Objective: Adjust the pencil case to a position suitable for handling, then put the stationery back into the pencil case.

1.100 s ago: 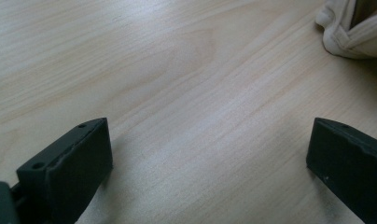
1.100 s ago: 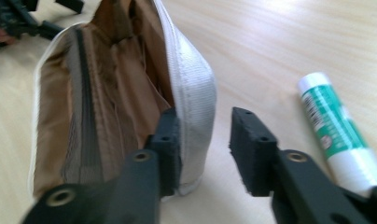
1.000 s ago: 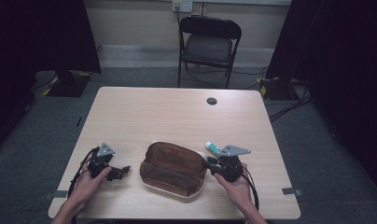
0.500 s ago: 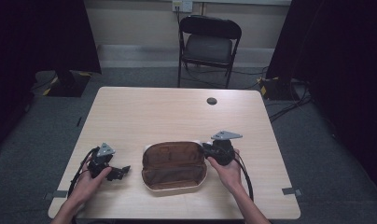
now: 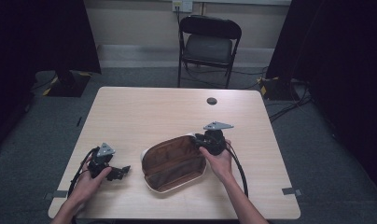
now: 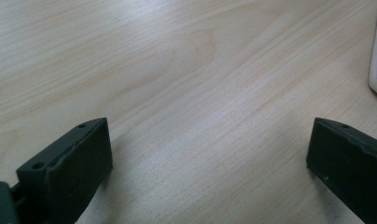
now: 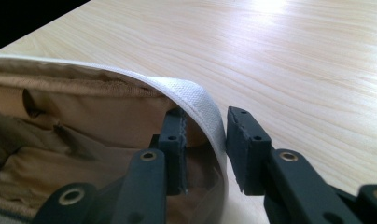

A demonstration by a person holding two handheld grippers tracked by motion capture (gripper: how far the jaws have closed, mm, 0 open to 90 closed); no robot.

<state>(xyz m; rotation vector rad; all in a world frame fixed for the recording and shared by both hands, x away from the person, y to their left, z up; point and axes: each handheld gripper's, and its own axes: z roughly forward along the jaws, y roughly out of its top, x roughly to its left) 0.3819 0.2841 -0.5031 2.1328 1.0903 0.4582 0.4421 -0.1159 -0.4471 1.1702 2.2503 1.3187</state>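
- Near the table's (image 5: pixel 144 112) front edge, right of centre, lies an open pouch (image 5: pixel 175 163), white outside and brown inside.
- Its lining shows pockets; I see nothing loose within.
- At the pouch's far right end, the right gripper (image 7: pixel 205 140) straddles the white rim (image 7: pixel 203 107); its jaws have just been opening, and a gap shows on the outer side, so this looks like a release.
- Next, I'd judge, it must back off without snagging.
- Over at the left, the left gripper (image 6: pixel 210 158) rests wide open on bare wood.
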